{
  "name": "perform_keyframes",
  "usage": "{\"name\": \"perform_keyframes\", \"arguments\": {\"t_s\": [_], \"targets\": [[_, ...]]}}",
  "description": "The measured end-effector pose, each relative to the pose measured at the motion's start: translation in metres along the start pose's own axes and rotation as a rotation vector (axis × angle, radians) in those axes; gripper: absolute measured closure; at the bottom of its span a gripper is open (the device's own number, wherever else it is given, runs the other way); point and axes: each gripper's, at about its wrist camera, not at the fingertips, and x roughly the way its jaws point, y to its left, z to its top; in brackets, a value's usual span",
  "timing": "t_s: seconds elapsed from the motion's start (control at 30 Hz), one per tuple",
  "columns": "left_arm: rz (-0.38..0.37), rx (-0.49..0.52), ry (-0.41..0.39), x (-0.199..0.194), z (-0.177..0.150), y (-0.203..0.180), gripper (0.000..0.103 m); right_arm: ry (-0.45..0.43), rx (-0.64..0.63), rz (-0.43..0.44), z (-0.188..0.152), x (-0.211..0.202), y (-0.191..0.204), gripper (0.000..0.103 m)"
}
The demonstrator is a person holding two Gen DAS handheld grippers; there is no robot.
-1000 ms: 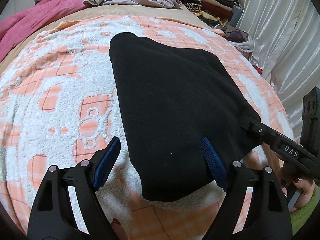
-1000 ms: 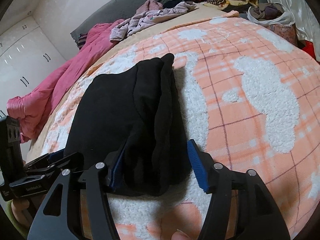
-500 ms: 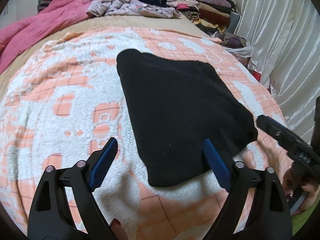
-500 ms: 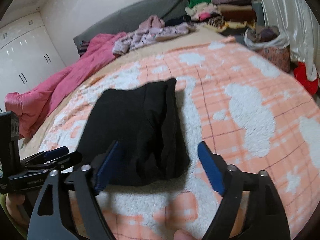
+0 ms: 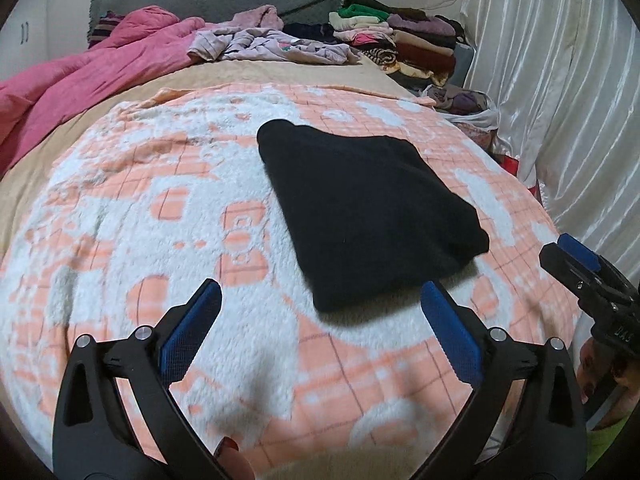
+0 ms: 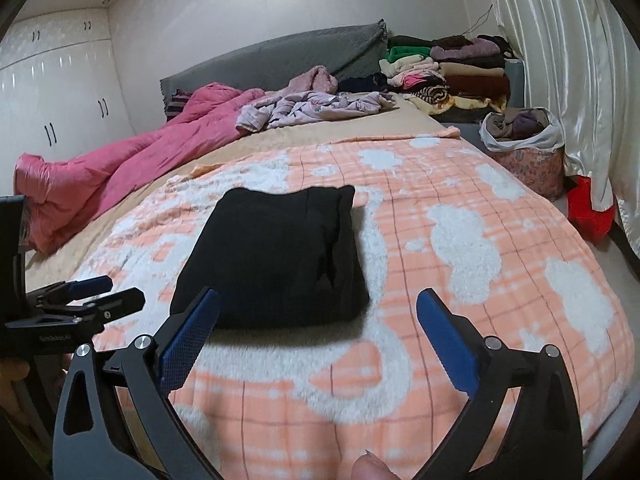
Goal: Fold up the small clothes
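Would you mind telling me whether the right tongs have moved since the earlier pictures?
Yes. The right tongs have pulled back from the folded black garment lying on the orange-and-white blanket; their jaws have just been opening, with nothing between them now.

Folded black garment (image 5: 368,208) beyond splayed tongs (image 5: 320,320)
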Motion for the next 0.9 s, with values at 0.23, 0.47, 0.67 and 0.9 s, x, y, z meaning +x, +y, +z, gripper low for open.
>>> {"name": "perform_keyframes", "arguments": {"t_s": [0.23, 0.47, 0.67, 0.9], "targets": [[0.014, -0.040, 0.031, -0.004, -0.022, 0.012, 0.010, 0.064, -0.001, -0.004, -0.022, 0.003, 0.007, 0.005], [0.031, -0.040, 0.046, -0.003, -0.027, 0.014, 0.010, 0.084, 0.007, -0.007, -0.029, 0.005, 0.008, 0.005], [0.037, -0.044, 0.056, -0.002, -0.030, 0.013, 0.010, 0.093, 0.003, -0.006, -0.029, 0.006, 0.009, 0.005], [0.039, -0.046, 0.057, -0.002, -0.030, 0.014, 0.010, 0.108, -0.007, -0.003, -0.031, 0.009, 0.009, 0.005]]}}
